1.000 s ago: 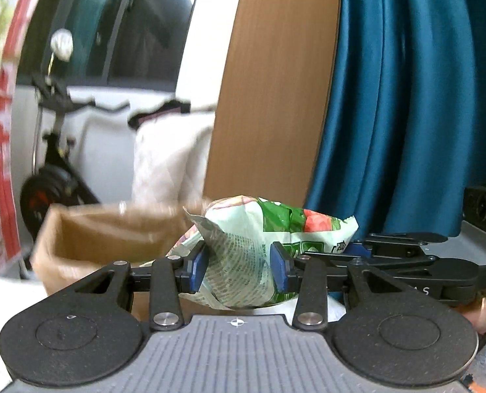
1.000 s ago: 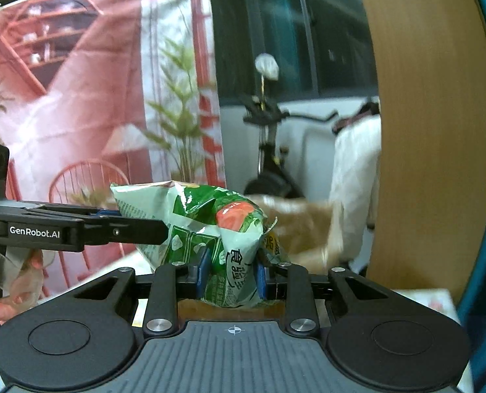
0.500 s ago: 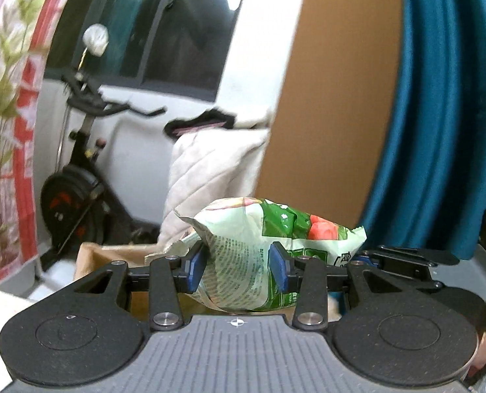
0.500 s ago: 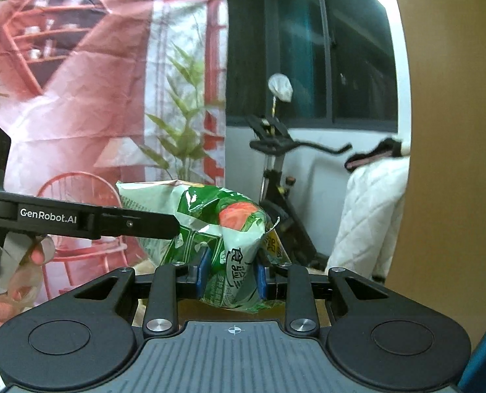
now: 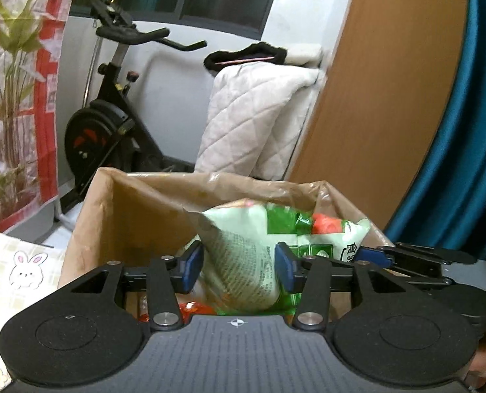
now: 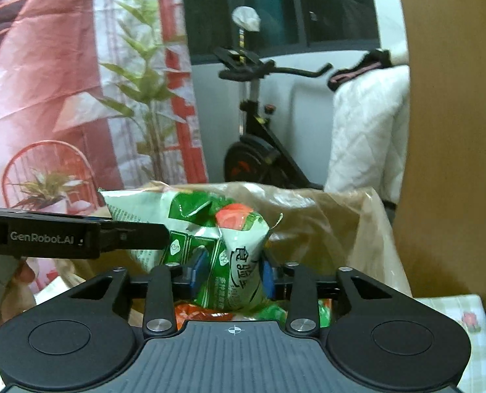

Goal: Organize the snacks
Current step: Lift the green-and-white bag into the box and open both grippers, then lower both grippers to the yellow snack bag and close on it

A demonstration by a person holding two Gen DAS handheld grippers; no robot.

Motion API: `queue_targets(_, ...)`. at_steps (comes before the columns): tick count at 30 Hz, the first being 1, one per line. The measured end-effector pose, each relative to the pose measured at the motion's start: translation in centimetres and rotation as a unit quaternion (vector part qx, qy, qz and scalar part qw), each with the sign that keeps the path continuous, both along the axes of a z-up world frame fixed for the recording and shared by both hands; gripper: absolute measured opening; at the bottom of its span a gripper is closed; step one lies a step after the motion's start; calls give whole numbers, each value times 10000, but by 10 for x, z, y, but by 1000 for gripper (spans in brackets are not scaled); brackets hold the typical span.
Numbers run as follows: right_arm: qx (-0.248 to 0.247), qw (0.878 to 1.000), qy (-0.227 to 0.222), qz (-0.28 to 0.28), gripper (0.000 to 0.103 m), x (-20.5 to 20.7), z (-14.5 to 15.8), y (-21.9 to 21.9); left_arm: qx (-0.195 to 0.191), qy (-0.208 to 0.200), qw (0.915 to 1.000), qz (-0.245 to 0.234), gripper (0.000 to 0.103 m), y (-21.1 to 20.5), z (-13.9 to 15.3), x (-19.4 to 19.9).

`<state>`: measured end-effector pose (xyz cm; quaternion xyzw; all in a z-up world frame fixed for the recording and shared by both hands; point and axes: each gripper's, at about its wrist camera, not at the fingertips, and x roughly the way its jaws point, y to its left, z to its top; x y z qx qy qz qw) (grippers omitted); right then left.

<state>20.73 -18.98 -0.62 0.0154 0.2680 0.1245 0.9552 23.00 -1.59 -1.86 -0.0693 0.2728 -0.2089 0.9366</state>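
Observation:
A green and white snack bag [image 5: 243, 255] [image 6: 230, 239] hangs over the mouth of a brown paper bag [image 5: 144, 203] [image 6: 325, 216]. One end lies between the blue pads of my left gripper [image 5: 238, 265], whose jaws are opening; the packet looks blurred and loose there. My right gripper [image 6: 232, 270] has the other end between its pads, which still touch it while its jaws are opening. Red and green packets [image 5: 190, 308] [image 6: 194, 311] lie inside the paper bag below. Each gripper's fingers show in the other's view, the right one's [image 5: 406, 255] and the left one's [image 6: 131, 229].
An exercise bike [image 5: 112, 124] and a white quilted cover [image 5: 259, 114] stand behind the paper bag. A wooden panel [image 5: 390, 98] and blue curtain [image 5: 472, 131] rise at the right. A checked tablecloth with a rabbit [image 5: 27, 268] lies left. A person's hand [image 6: 20, 275] holds the left gripper.
Both grippers have carried the snack bag forward and down over the paper bag's mouth. Their pads now stand wider apart around the packet than before.

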Motion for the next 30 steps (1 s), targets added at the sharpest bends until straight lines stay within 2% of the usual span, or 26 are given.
queue_targets(1, -8, 10000, 4, -33, 41, -2, -2, 0, -8, -17, 10000, 13, 61, 3, 1, -3)
queue_targets(3, -52, 9998, 22, -190, 49, -5, -4, -2, -9, -32, 10000, 69, 63, 10, 4, -8)
queue_targets(6, -54, 9990, -24, -437, 55, -15, -3, -6, 70, -98, 9998, 154, 71, 17, 11, -14)
queue_targets(8, -61, 9977, -28, -674, 58, -20, -1, -10, 93, -156, 9996, 208, 72, 23, 17, -16)
queue_targets(12, 43, 9970, -140, -764, 59, -36, 4, -11, 98, -205, 9996, 143, 72, 32, 27, -24)
queue_targets(16, 124, 9974, -336, -628, 59, -56, 10, -4, 238, -257, 9994, 50, 72, 39, 32, -44)
queue_targets(22, 173, 9978, -536, -358, 59, -86, 12, 20, 231, -212, 9995, -58, 72, 54, 28, -75)
queue_targets(30, 217, 9991, -359, 40, 59, -110, -6, 54, 282, -67, 9995, 82, 72, 84, 8, -108)
